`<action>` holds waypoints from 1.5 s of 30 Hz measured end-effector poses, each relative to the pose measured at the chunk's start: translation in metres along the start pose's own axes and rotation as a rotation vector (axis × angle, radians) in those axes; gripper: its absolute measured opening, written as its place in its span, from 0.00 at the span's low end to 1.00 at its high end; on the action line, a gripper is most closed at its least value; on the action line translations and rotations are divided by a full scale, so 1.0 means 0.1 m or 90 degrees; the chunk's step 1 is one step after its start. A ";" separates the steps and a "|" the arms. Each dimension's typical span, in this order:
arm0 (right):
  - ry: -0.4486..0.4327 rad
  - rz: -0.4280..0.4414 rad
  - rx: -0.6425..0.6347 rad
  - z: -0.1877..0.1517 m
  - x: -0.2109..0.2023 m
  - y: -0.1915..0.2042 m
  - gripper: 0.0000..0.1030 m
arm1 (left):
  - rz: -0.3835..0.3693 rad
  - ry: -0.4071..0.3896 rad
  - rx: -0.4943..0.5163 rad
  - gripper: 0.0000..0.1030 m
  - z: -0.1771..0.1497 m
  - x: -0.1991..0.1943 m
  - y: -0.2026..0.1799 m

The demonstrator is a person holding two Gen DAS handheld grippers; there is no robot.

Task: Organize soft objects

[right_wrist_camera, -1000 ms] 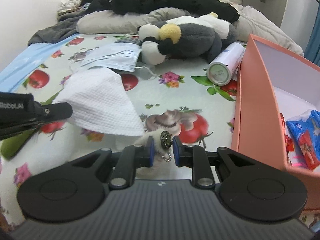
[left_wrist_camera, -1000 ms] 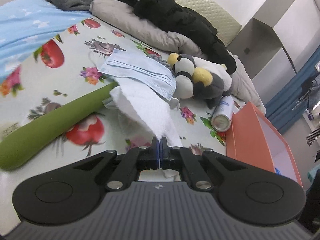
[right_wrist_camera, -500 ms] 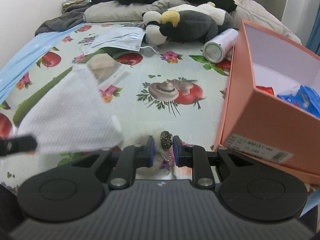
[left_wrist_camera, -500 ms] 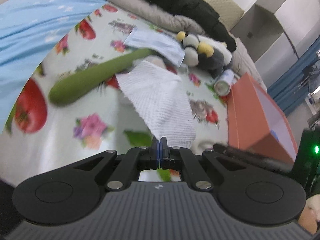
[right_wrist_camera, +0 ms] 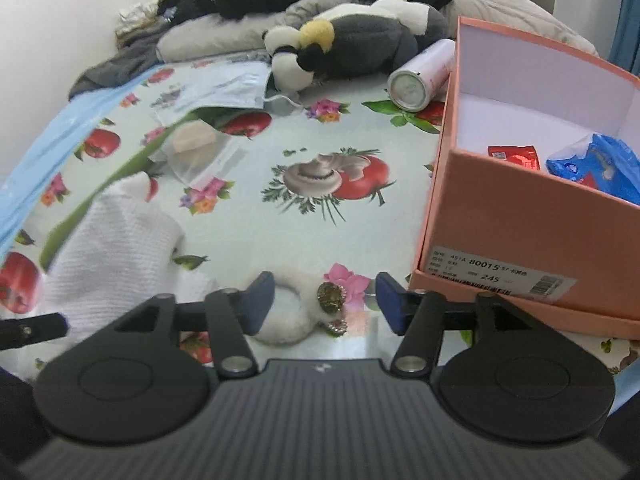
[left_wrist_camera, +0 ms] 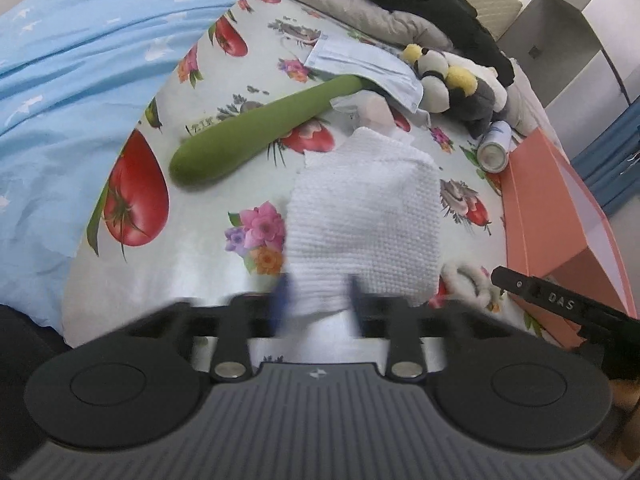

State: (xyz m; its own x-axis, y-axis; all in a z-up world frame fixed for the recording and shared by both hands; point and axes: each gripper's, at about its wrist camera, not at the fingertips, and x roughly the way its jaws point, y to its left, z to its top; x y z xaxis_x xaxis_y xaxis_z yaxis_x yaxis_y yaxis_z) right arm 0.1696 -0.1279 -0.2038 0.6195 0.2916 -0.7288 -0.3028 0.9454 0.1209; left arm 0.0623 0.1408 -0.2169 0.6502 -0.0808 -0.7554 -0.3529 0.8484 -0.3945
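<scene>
As both jaws open: left hand-held gripper (left_wrist_camera: pixel 316 300) releasing white cloth (left_wrist_camera: pixel 364 220); right hand-held gripper (right_wrist_camera: pixel 324 300) freeing fluffy scrunchie (right_wrist_camera: pixel 288 320). Both on bed beside pink box (right_wrist_camera: pixel 520 216). Release step; next likely regrasp, box them.

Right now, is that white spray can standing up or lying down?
Lying down: the white spray can rests on its side beside the pink cardboard box, its round end facing us.

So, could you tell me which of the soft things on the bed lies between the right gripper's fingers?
The white fluffy hair tie, with its dark charm; the white cloth lies left by the left gripper.
</scene>
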 end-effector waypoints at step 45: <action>0.001 -0.010 -0.094 -0.18 0.07 0.09 0.13 | 0.058 -0.011 -0.013 0.09 0.33 0.75 -0.77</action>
State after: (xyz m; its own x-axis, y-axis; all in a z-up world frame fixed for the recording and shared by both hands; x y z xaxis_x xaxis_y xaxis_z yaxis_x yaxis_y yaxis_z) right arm 0.1584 -0.1195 -0.2200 0.6235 0.2765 -0.7313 -0.3966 0.9179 0.0088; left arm 0.1607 0.0872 -0.2261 0.6266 0.0051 -0.7793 -0.4238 0.8414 -0.3353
